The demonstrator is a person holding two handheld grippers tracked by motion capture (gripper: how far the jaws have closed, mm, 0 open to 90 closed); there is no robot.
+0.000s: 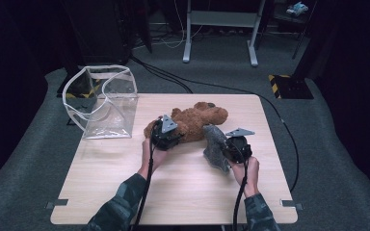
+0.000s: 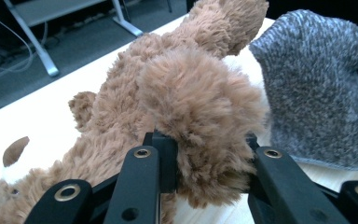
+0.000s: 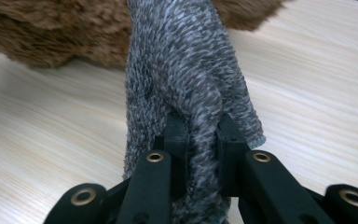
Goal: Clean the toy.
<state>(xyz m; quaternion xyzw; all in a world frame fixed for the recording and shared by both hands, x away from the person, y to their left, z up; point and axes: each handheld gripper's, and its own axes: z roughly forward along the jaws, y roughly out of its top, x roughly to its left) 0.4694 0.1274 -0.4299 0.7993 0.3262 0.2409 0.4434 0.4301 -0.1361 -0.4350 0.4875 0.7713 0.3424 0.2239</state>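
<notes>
- A brown teddy bear [image 1: 192, 122] is seen lying on its side in the middle of the worktop [image 1: 125, 192].
- The bear looks soft, fluffy and light, so it can probably be squashed and lifted with ease. A paw or a leg is likely the best place to be held, because the fur there is thick.
- One furry limb of the bear [image 2: 200, 135] is squeezed between the jaws of the left gripper [image 2: 205, 154], which is clenched on it.
- A grey knitted sock [image 1: 216, 144] is held up just beside the bear, touching its fur. It looks floppy and stretchy, and it is not likely to slip.
- The sock [image 3: 191, 93] is pinched tight in a fold by the right gripper [image 3: 200, 140].
- A clear plastic bag [image 1: 103, 103] is stood open at the far left corner of the worktop, apart from the bear.
- Both grippers are held by a person's hands, and a cable is trailed from each.
</notes>
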